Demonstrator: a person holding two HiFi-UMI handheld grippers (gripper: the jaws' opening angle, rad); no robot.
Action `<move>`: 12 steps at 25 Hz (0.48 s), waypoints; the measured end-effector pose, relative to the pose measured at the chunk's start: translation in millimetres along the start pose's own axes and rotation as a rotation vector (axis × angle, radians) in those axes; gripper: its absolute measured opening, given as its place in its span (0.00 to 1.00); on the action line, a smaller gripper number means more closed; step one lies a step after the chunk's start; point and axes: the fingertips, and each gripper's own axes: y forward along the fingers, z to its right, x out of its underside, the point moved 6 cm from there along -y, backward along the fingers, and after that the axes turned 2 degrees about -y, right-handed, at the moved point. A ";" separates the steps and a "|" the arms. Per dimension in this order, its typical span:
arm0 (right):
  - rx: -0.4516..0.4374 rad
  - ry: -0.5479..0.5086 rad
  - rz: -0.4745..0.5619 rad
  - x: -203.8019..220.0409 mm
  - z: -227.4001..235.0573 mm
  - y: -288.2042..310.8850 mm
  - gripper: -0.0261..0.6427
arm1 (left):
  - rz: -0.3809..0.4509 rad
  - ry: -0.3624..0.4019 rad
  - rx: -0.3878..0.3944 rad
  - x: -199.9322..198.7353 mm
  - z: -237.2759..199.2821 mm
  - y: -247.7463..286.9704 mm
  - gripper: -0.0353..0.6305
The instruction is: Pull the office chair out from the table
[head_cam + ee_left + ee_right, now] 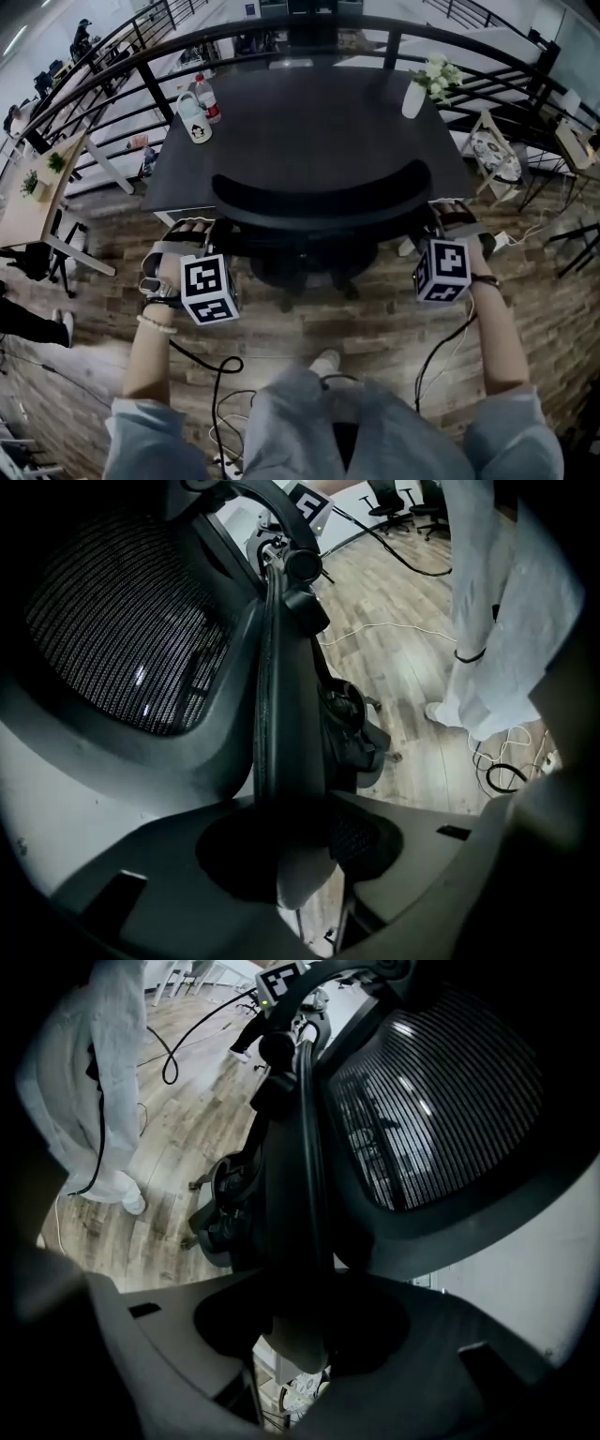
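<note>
Left gripper [190,234]: I had it clamped on the left edge of the chair [319,199] back, which ran upright through the jaws.
Chair: tucked under the table [309,122], its back spanning side to side between my hands.
Right gripper [452,223]: clenched on the right edge, as far as that dark view showed.
Pull: straight toward me, both hands equally near.

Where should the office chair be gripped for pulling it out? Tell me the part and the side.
Grip the office chair by its backrest's side rims, one per gripper, coming from behind. It is tucked under the table, so only its back is reachable, and the thin rims fit between jaws. The left gripper and right gripper clamp there.
</note>
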 end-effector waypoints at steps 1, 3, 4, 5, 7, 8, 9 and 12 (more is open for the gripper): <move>-0.001 0.003 -0.005 1.4 -2.0 -3.5 0.29 | 0.004 0.003 0.001 -2.1 1.9 -3.2 0.27; -0.005 0.011 -0.016 3.8 -9.1 -12.8 0.29 | 0.018 0.011 0.002 -6.9 8.4 -10.9 0.27; -0.008 0.019 -0.023 4.8 -14.3 -18.0 0.29 | 0.026 0.015 0.004 -9.4 12.9 -14.8 0.27; -0.009 0.027 -0.031 5.8 -20.1 -23.2 0.29 | 0.033 0.017 0.007 -11.7 17.6 -18.4 0.27; -0.006 0.040 -0.047 7.2 -30.9 -33.5 0.29 | 0.048 0.022 0.014 -15.7 27.1 -25.3 0.27; -0.005 0.043 -0.052 7.1 -35.7 -39.0 0.29 | 0.054 0.024 0.015 -17.2 31.8 -29.2 0.26; -0.005 0.045 -0.055 6.5 -40.7 -44.8 0.29 | 0.060 0.026 0.015 -18.5 36.7 -33.4 0.26; -0.005 0.055 -0.078 6.5 -57.6 -63.9 0.29 | 0.075 0.036 0.005 -24.5 52.6 -47.0 0.26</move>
